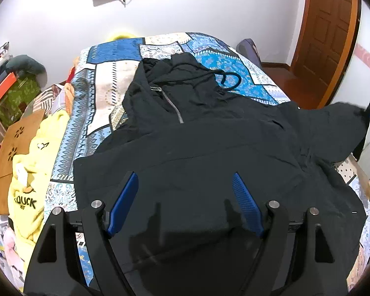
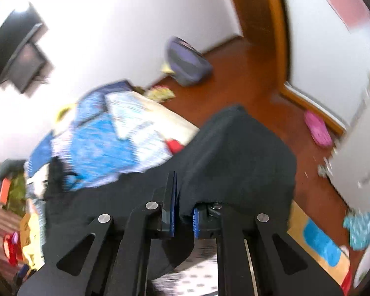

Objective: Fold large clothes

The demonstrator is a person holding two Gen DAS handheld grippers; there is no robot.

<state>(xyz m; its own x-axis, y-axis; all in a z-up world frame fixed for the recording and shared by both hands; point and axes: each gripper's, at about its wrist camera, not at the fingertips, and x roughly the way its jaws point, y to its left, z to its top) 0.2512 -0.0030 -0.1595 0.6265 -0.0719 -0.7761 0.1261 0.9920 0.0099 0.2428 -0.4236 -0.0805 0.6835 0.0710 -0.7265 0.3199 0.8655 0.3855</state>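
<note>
One black zip-neck hooded pullover (image 1: 209, 148) lies on the blue patchwork bedspread (image 1: 106, 93). The left gripper (image 1: 185, 192) hovers spread wide and empty above it. The right gripper (image 2: 183, 192) pinches one sleeve (image 2: 239, 162), lifted.

The whole right wrist view is motion-blurred. There the black fabric hoodie (image 2: 239, 157) drapes over and hides 1 of the right gripper's (image 2: 185, 197) blue ribbed fingers (image 2: 196, 222).

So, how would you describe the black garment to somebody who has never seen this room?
Find the bed with the blue patchwork cover. The black hoodie lies spread across its middle, one sleeve pinched in the right hand-held gripper. Unlike the yellow garment at the bed's edge, it is plain black with a short silver zipper.
</note>
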